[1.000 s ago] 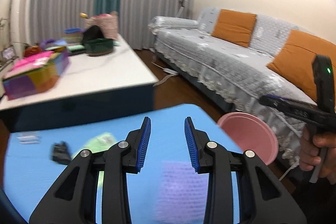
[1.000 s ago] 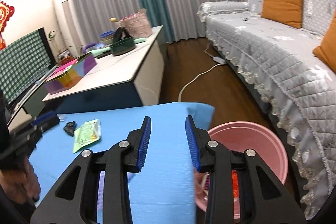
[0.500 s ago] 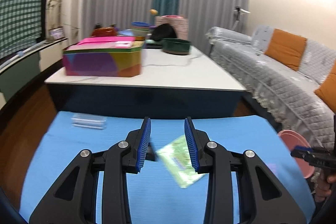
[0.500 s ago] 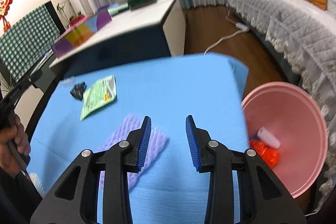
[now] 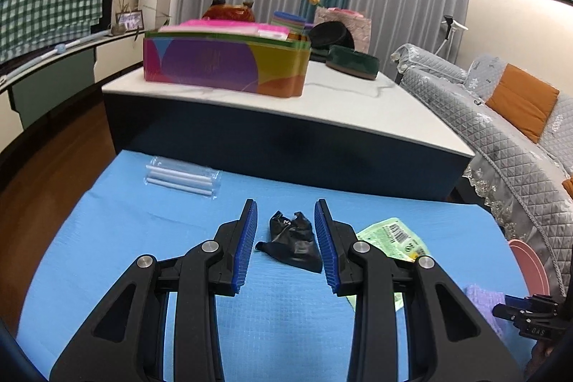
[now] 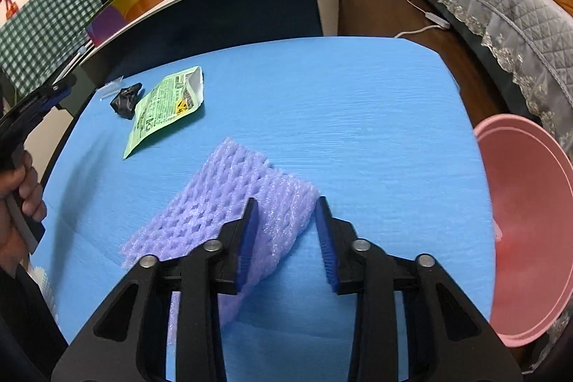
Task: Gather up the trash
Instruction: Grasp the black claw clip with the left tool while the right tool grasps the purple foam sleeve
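**Both tongs lined up on trash**

Since 0.5 s ago left tongs (image 5: 285,244) swung off the green packet (image 5: 390,238) and now frame the black crumpled wrapper (image 5: 292,244); right tongs (image 6: 286,238) dropped closer to the purple foam net (image 6: 229,213). Both pairs stand apart, nothing clamped.

Wrapper lies mid-worktop (image 5: 143,238) between the left blue pads, w/ the packet just right of it and a clear straw pack (image 5: 181,178) at far left. Pink bin (image 6: 519,221) sits off the worktop's right edge.

To do it well, prob.: lower left tongs straight down, close on the wrapper's bulk, not its thin tail. Right tongs should shift left so the net's right edge sits between the pads; now the left pad overlaps it. Both point forward, tilted down.
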